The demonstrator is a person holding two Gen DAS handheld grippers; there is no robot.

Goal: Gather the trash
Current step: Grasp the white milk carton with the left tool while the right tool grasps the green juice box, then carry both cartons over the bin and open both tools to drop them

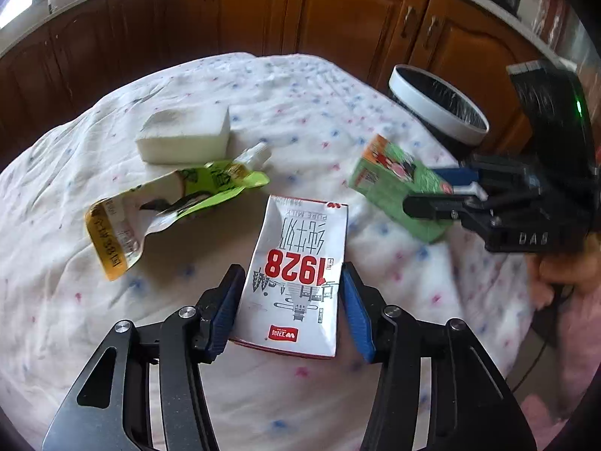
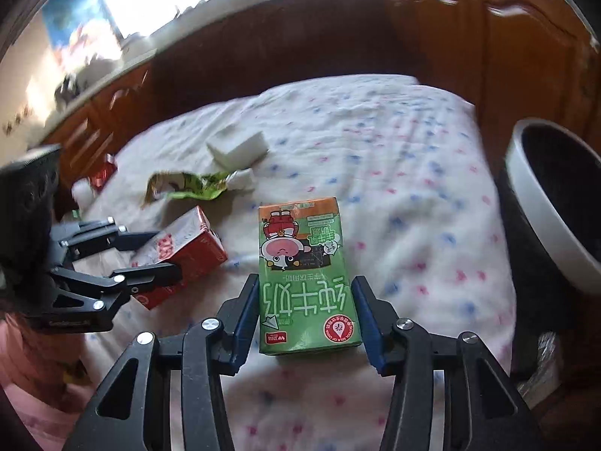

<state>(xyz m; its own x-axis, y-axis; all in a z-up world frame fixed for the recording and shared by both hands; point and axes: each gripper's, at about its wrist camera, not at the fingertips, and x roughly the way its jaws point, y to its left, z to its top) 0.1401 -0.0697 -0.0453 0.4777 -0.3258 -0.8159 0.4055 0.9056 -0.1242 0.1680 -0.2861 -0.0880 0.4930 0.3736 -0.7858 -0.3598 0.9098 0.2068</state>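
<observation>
A white and red "1928" milk carton (image 1: pixel 296 233) lies on the flowered cloth, and my left gripper (image 1: pixel 292 267) is shut on it, blue pads pressing both long sides. From the right wrist view the same carton (image 2: pixel 188 240) shows its red side between the left gripper's (image 2: pixel 165 253) fingers. My right gripper (image 2: pixel 307 279) is shut on a green milk carton (image 2: pixel 306 248); the left wrist view shows that carton (image 1: pixel 387 184) tilted in the right gripper (image 1: pixel 424 188). A crumpled green spout pouch (image 1: pixel 165 203) and a white foam block (image 1: pixel 184 135) lie farther back.
A round bin with a white rim (image 1: pixel 437 105) and black liner stands off the table's right edge, also at right in the right wrist view (image 2: pixel 544 225). Wooden cabinets (image 1: pixel 338 11) close in behind the table. A hand (image 1: pixel 563 270) holds the right gripper.
</observation>
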